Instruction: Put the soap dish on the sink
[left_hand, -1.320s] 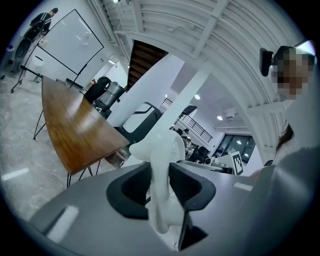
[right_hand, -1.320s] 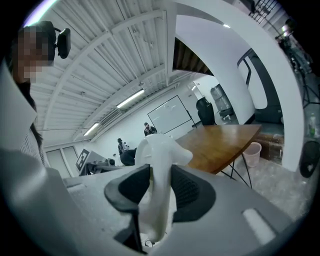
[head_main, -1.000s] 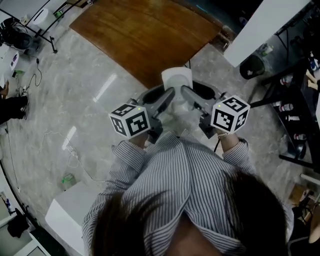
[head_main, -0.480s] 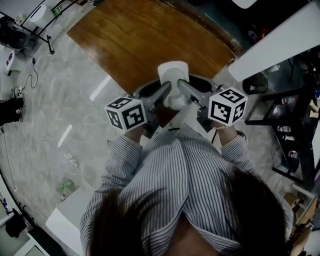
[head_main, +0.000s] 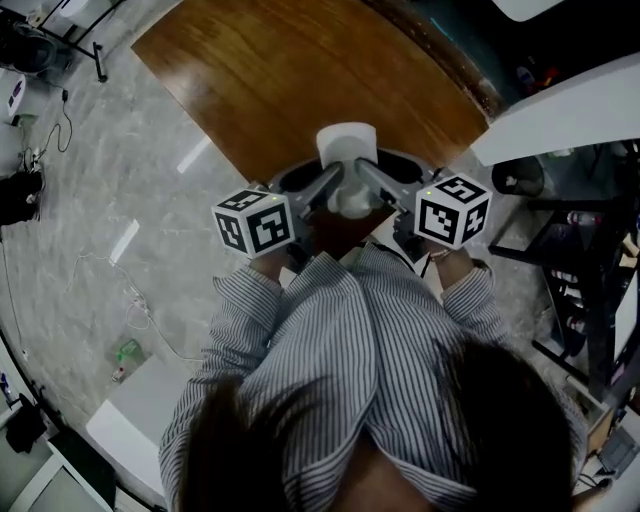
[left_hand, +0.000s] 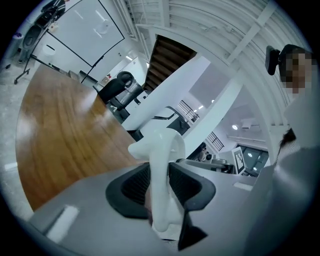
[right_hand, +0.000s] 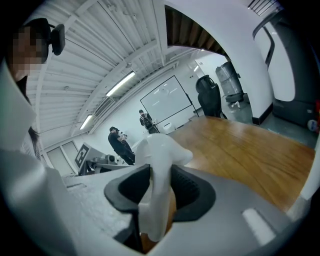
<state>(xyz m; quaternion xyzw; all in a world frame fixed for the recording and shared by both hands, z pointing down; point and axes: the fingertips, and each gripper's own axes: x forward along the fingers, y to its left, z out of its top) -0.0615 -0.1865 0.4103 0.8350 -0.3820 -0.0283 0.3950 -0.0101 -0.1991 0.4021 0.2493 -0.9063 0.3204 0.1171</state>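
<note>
The soap dish (head_main: 347, 150) hung in the air straight ahead of the person. It was clamped from both sides, the left gripper (head_main: 333, 188) with its jaws closed on one rim and the right gripper (head_main: 367, 183) with its jaws closed on the other. Neither hand was nearer. The dish's long axis seemed to run away from the person. No sink showed in any view. Against a second earlier, the wooden floor (head_main: 300, 80) lay further under the dish, and both grips looked unchanged.

Grey marbled floor (head_main: 150, 190) meets a brown wooden panel (head_main: 300, 70), with a white counter (head_main: 570, 105) at right
</note>
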